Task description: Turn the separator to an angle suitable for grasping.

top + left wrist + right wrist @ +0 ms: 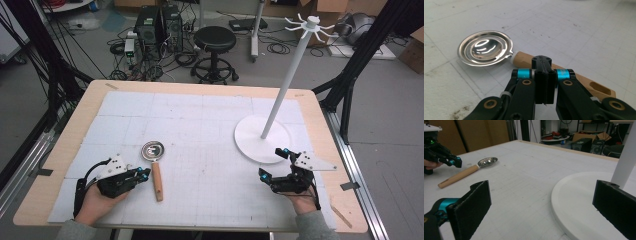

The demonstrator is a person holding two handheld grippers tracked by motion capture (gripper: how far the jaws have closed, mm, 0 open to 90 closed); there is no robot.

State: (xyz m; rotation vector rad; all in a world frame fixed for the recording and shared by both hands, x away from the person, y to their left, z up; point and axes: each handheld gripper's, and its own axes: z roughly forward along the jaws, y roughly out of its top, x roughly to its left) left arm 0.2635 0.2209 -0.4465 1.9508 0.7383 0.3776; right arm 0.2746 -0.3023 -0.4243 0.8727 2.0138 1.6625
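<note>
My left tongs (pixel 545 75) sit clenched empty just beside the strainer's wooden handle (pixel 579 78) near the table's front-left; my right tongs (pixel 544 210) gape released.

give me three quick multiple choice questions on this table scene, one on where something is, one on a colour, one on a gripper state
1. Where does the spoon lie?
A. on the stand's round base
B. on the table, just beside the left gripper
C. between the right gripper's jaws

2. What colour is the stand?
A. white
B. red
C. black

3. How are the jaws of the right gripper?
A. shut on the spoon
C. shut with nothing between
B. wide open, nothing between

Answers:
1 B: in the high view the spoon rests on the table next to the left gripper.
2 A: pole and round base are both white.
3 B: the right gripper view shows its two pads far apart.
</note>
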